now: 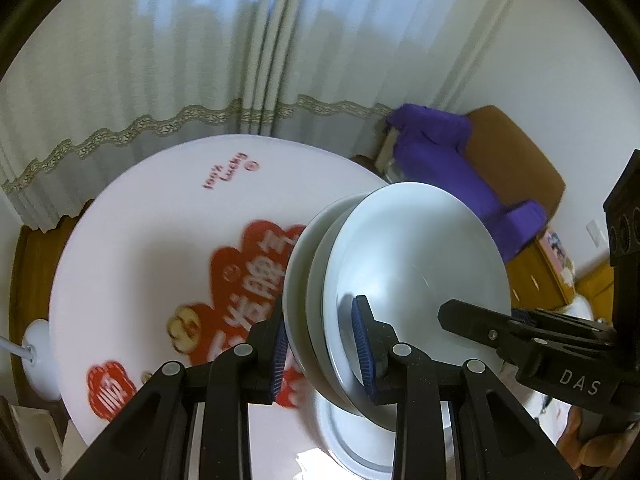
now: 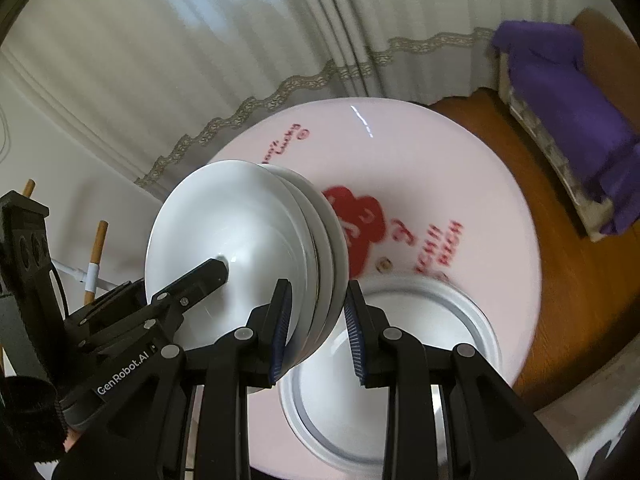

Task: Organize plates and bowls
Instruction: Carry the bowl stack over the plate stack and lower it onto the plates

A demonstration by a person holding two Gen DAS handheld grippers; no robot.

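white plates, pink round table with red lettering, purple cloth.

Between your left gripper's blue pads, the rim of the stack of plates is covered, so you cannot see how deep the grip goes. The stack also hides the red print on the round tabletop just beyond it, and that print is smeared by blur. Under the right gripper, the white dish is partly masked by the fingers. The purple cloth is cut off by the lens edge.
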